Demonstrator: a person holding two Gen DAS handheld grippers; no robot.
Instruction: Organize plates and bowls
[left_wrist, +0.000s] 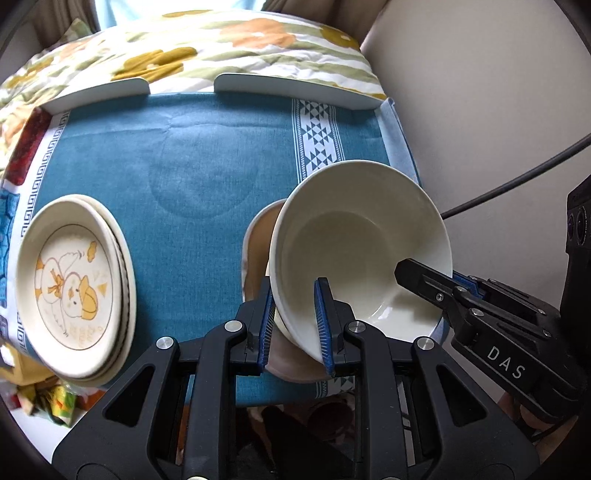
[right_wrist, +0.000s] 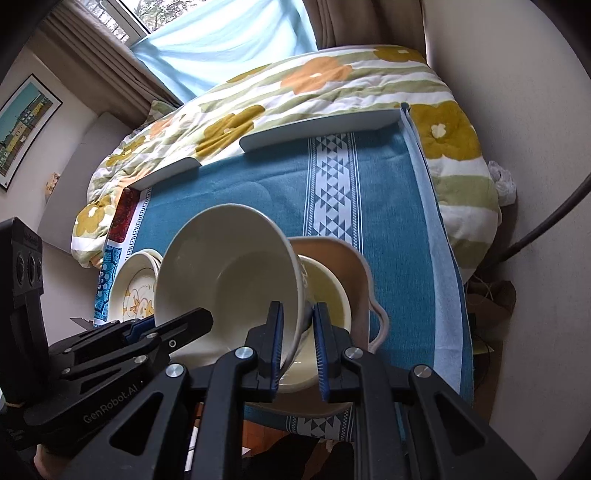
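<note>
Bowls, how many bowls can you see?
3: a white bowl tilted, gripped at its rim from both sides; a yellowish bowl beneath it, sitting in a beige bowl. More may be hidden underneath.

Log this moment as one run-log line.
left gripper: shut on white bowl rim | right gripper: shut on opposite rim | bowl: tilted above tan dish | plate stack: at left on blue cloth

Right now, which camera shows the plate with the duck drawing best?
The left wrist view: the duck plate sits in the open, its drawing plain. The right wrist view shows only part of it behind the white bowl.
</note>
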